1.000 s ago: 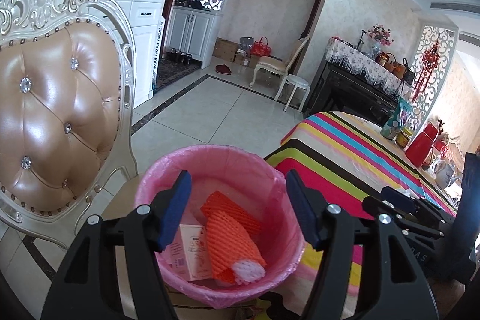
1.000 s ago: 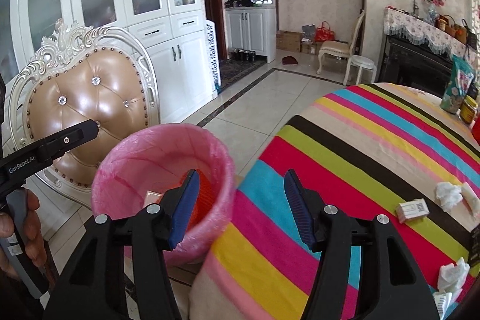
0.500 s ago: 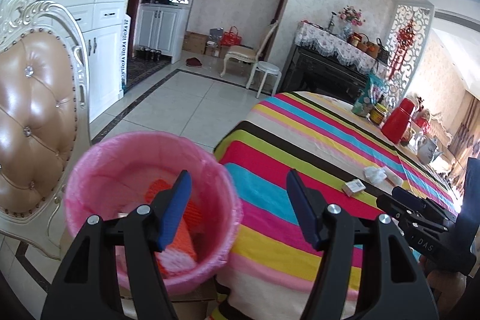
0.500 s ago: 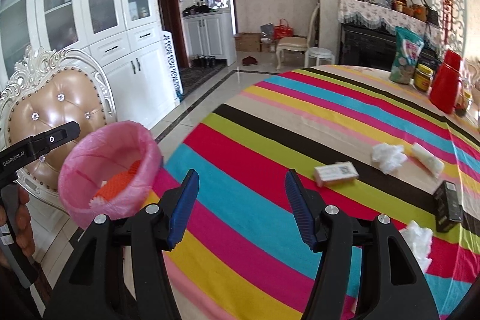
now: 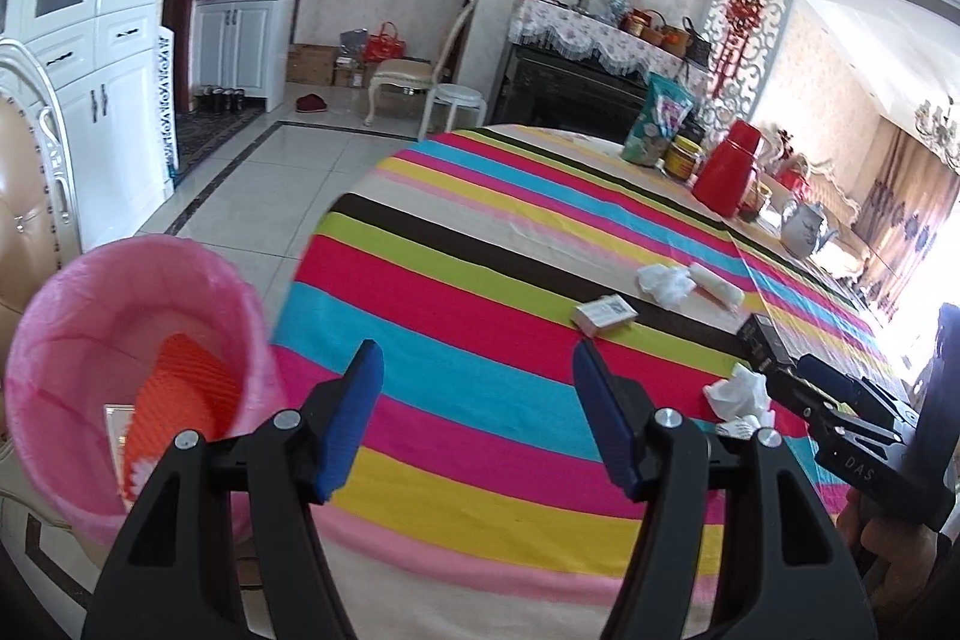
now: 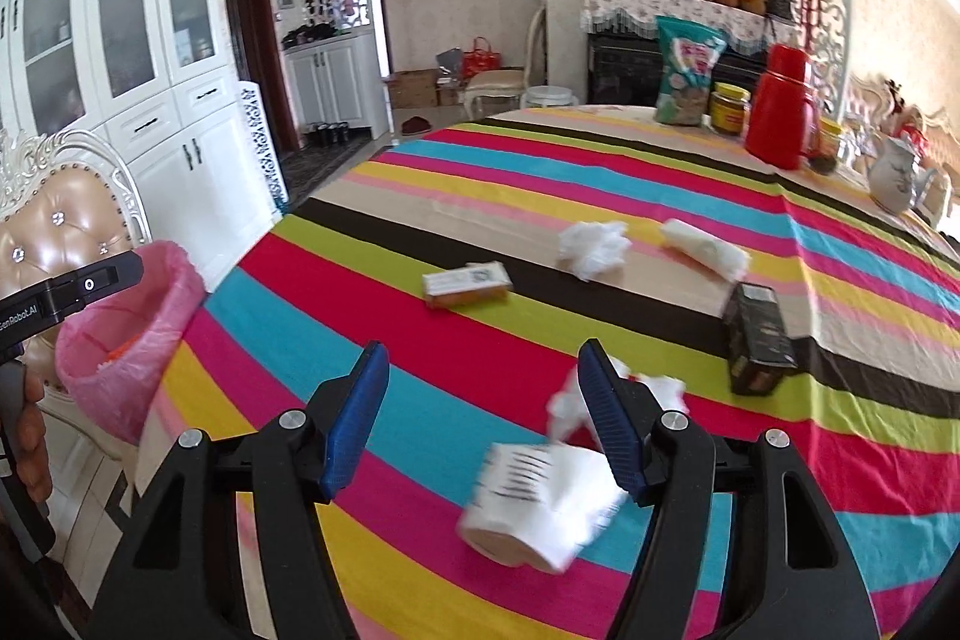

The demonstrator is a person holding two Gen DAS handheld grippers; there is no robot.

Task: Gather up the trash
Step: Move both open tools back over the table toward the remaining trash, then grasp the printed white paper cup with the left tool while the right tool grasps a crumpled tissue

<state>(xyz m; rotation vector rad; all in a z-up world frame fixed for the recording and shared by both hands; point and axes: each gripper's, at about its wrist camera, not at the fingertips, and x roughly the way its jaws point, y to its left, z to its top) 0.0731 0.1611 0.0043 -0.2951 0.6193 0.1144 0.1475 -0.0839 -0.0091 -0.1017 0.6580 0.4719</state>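
**Both tongs empty over the striped desk**

While the pink-lined bin [image 5: 129, 340] stands off the desk's [image 6: 420, 388] left edge holding orange netting [image 5: 180, 400], trash lies on the cloth. Left tongs [image 5: 474, 415]: apart, nothing between. Right tongs [image 6: 480, 418]: apart, jaws just widening, empty; a paper roll [image 6: 540, 502] lies just below them, crumpled tissue [image 6: 591, 244] and small box [image 6: 468, 283] farther from the bin.
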